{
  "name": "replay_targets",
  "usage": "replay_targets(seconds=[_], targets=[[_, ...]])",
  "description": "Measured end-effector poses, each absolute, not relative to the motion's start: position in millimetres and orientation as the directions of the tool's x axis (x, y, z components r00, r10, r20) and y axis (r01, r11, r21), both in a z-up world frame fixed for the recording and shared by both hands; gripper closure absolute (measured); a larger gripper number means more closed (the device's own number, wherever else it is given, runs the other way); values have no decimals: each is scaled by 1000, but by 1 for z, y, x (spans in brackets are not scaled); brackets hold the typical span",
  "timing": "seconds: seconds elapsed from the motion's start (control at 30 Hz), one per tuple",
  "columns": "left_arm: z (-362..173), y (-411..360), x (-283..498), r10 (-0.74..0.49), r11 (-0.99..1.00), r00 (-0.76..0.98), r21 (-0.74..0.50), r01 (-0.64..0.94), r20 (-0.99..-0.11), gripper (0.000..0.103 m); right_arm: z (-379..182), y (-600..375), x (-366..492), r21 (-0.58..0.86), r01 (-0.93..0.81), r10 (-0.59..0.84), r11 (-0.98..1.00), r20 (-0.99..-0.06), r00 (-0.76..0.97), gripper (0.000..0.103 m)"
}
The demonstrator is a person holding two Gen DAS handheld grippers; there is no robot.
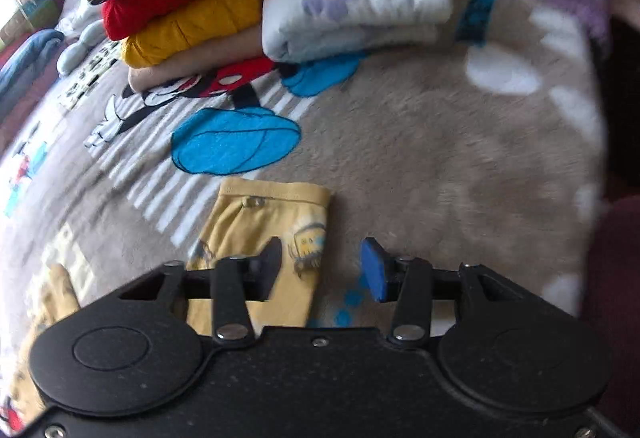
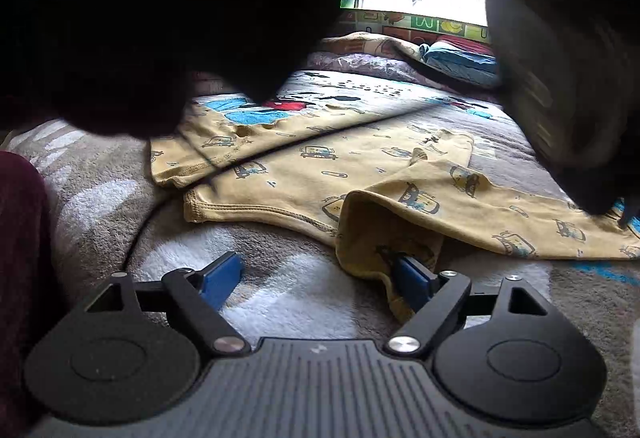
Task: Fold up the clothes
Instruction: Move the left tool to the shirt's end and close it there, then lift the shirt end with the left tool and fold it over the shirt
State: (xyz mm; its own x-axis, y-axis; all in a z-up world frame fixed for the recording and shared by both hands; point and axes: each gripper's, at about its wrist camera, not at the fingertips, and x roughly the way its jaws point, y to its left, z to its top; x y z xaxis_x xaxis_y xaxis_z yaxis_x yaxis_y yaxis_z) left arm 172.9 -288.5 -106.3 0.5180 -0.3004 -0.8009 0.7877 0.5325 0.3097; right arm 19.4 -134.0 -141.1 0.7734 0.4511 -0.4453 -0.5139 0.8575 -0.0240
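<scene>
A yellow child's garment with small car prints (image 2: pixel 360 174) lies spread on a grey patterned blanket (image 2: pixel 280 290). In the right wrist view my right gripper (image 2: pixel 320 278) is open and low over the blanket; its right finger (image 2: pixel 416 278) is tucked into a fold of the garment's sleeve, its left finger (image 2: pixel 220 274) is bare. In the left wrist view my left gripper (image 1: pixel 324 266) is open, over a yellow cuffed part of the garment (image 1: pixel 264 234), which covers the left finger; the blue right pad (image 1: pixel 374 266) is bare.
A stack of folded clothes (image 1: pixel 180 2), striped, red, mustard and beige, sits at the back of the blanket (image 1: pixel 440 142) beside a folded white floral cloth (image 1: pixel 352 10). A dark blurred shape (image 2: pixel 140 18) blocks the upper part of the right wrist view.
</scene>
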Motion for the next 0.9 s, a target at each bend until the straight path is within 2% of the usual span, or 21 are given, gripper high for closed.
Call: replay_targets(seconds=[0.03, 0.07, 0.1, 0.17, 0.23, 0.3, 0.4, 0.7, 0.9], targets=[[-109, -289, 176, -293, 547, 532, 317, 774, -794, 86, -141, -134, 19, -23, -515, 453, 857, -445, 772, 20], [-107, -284, 180, -299, 570, 537, 304, 763, -788, 97, -141, -135, 19, -21, -517, 455, 856, -445, 771, 20], [-104, -278, 184, -307, 594, 541, 287, 752, -783, 100, -141, -135, 19, -20, -519, 457, 855, -445, 770, 20], [-95, -264, 192, -327, 645, 553, 247, 723, -766, 101, -141, -135, 19, -22, -522, 459, 853, -444, 770, 20], [-72, -233, 201, -380, 716, 559, 148, 682, -737, 101, -141, -134, 19, -29, -522, 457, 852, -445, 770, 20], [-45, -195, 210, -438, 780, 574, 25, 625, -692, 101, -141, -135, 19, -26, -523, 459, 852, -445, 769, 19], [-6, -134, 210, -478, 838, 643, -92, 538, -598, 101, -141, -134, 20, -27, -525, 460, 851, -446, 768, 19], [43, 31, 170, -399, 898, 847, -336, 283, -352, 101, -137, -132, 19, -11, -522, 460, 853, -458, 761, 19], [35, 83, 148, -305, 912, 898, -368, 180, -317, 101, -133, -133, 17, 8, -531, 470, 848, -475, 744, 19]])
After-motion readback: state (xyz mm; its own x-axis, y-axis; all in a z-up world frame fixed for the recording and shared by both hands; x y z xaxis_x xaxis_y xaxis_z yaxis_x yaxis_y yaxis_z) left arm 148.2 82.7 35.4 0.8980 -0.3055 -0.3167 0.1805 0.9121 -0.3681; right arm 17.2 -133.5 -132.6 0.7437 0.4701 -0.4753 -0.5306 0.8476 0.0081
